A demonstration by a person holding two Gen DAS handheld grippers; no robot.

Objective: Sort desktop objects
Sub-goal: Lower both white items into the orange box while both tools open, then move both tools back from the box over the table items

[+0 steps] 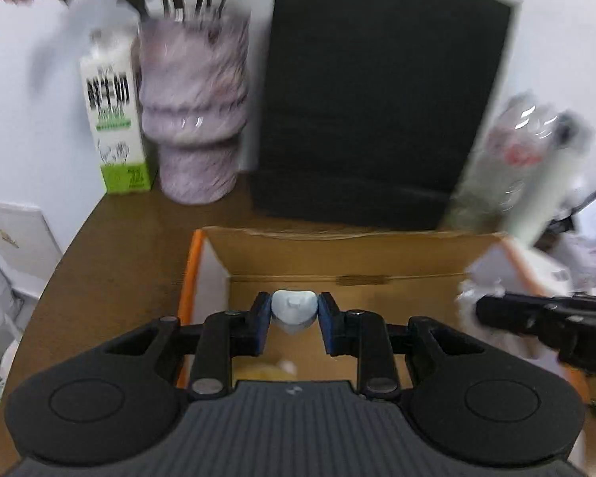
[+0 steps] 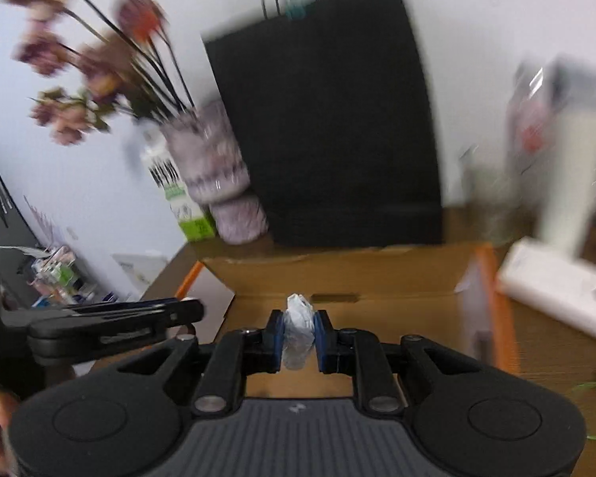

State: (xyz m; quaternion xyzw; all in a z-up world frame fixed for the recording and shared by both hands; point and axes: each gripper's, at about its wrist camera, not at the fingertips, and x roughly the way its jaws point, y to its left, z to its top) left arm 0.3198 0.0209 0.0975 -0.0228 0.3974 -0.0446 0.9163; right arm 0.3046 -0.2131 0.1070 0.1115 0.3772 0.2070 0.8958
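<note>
My left gripper (image 1: 293,312) is shut on a small pale blue heart-shaped piece (image 1: 293,309), held over the open cardboard box (image 1: 337,252). My right gripper (image 2: 298,330) is shut on a crumpled clear plastic wrapper (image 2: 298,332), also over the cardboard box (image 2: 337,274). In the left wrist view the right gripper (image 1: 544,318) comes in from the right edge, above the box's right side. The left gripper (image 2: 111,320) shows at the left in the right wrist view, beside the box's left flap. Both views are blurred by motion.
Behind the box on the brown table (image 1: 111,278) stand a black paper bag (image 1: 377,111), a purple vase (image 1: 196,119) with dried flowers and a milk carton (image 1: 115,123). Plastic bottles (image 1: 524,155) and a white pack (image 2: 556,294) are at the right.
</note>
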